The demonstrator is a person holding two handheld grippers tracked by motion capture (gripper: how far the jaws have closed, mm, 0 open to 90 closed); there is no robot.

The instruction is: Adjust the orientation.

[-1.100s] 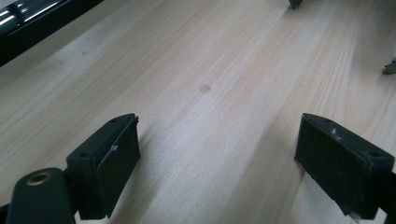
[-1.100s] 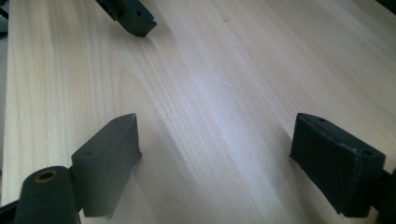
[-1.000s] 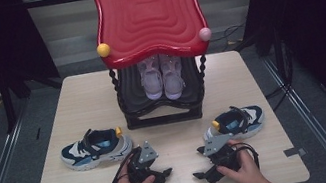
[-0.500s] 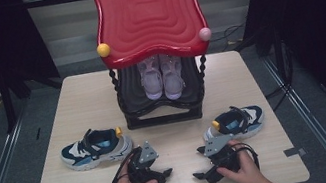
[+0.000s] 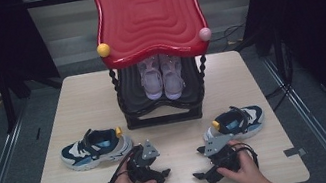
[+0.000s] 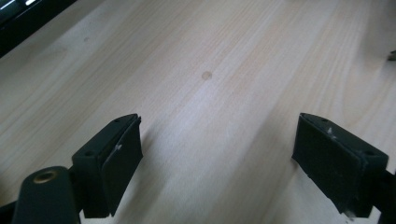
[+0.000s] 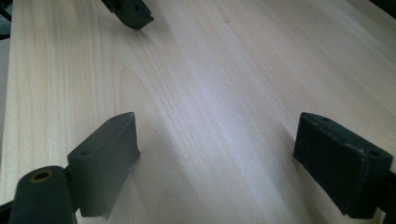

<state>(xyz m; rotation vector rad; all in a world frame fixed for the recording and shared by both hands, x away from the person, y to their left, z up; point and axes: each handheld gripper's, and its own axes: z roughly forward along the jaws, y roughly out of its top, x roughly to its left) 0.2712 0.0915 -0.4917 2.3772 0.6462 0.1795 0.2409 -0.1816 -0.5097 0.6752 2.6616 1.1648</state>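
Note:
Two blue-and-white sneakers lie on the wooden table (image 5: 81,101), one at the left (image 5: 95,147) and one at the right (image 5: 235,122). A pair of pink shoes (image 5: 161,75) stands on the lower shelf of the red-topped rack (image 5: 148,18). My left gripper (image 5: 161,175) rests low near the front edge, just right of the left sneaker. Its jaws (image 6: 219,158) are open over bare wood and have just been closing a little, with nothing between them. My right gripper (image 5: 202,175) faces it from below the right sneaker, also open (image 7: 224,158) and empty.
The rack's black base (image 5: 163,117) stands mid-table behind both grippers. A tip of the left gripper's jaw (image 7: 130,11) shows across the gap in the right gripper view. Dark floor and metal rails surround the table.

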